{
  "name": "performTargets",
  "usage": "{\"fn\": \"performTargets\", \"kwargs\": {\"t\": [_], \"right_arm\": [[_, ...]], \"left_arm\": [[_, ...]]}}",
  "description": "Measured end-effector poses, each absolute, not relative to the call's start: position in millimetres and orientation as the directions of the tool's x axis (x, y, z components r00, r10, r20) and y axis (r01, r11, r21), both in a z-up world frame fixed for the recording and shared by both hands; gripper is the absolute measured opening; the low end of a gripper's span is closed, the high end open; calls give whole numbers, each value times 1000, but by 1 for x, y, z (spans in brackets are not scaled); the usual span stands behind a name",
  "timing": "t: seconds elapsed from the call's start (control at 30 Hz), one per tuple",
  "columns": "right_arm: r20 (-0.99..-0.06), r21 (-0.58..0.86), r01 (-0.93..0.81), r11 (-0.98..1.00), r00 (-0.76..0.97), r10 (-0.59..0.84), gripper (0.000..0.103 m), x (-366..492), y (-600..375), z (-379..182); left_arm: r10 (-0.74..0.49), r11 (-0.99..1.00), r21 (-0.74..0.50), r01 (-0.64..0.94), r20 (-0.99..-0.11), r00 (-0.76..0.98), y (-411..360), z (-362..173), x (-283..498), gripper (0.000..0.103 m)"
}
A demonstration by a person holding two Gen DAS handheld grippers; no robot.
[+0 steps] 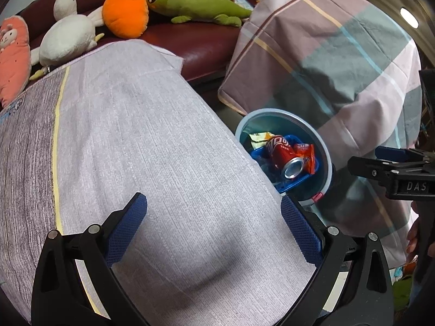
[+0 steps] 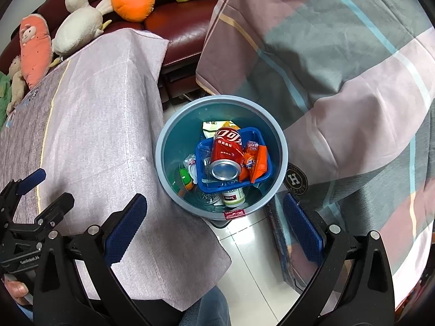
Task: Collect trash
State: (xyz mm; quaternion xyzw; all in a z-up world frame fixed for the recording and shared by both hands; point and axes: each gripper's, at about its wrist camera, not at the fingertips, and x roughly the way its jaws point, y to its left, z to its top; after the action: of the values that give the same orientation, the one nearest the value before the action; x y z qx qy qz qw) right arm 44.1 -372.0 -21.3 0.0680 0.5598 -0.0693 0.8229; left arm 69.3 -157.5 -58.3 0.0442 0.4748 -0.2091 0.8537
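The largest surface is the grey cloth-covered table [image 2: 103, 125], occupying the 9 o'clock half of the right wrist view; a plaid quilt [image 2: 339, 62] fills the 1 to 3 o'clock sector, and a dark red sofa [image 1: 201, 43] carrying plush toys [image 1: 125, 11] runs along 11 to 12 o'clock. Between table and quilt, on the tiled floor, stands the blue trash bin [image 2: 163, 146], directly ahead of the right gripper [image 2: 214, 228] at 12 o'clock. The bin holds a blue plastic basket [image 2: 265, 175], and in it lies a red soda can [image 2: 227, 149] with its long axis running roughly 12 to 6 o'clock, open end toward the camera; an orange snack wrapper [image 2: 258, 163] lies against the can at its 3 o'clock side, and a white bottle [image 2: 233, 197] lies below the basket at 6 o'clock. The right gripper is spread wide and holds nothing. The left gripper [image 1: 214, 228] is likewise spread wide and empty, positioned over the table cloth, with the bin at its 2 o'clock. The right gripper is judged the nearer unit to the bin. No loose trash shows on the table in either view, so collection appears to be largely complete; any further item would be released along the 12 o'clock line from the right gripper.
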Motion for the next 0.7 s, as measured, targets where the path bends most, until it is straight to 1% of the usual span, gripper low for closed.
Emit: {"fn": "performTargets", "kwargs": {"t": [0.7], "right_arm": [[-945,49,215,975,326,-25,96,62,-381,-43]], "left_arm": [[-290,910,-106,401,-853,433,-167,-76,85,99]]}}
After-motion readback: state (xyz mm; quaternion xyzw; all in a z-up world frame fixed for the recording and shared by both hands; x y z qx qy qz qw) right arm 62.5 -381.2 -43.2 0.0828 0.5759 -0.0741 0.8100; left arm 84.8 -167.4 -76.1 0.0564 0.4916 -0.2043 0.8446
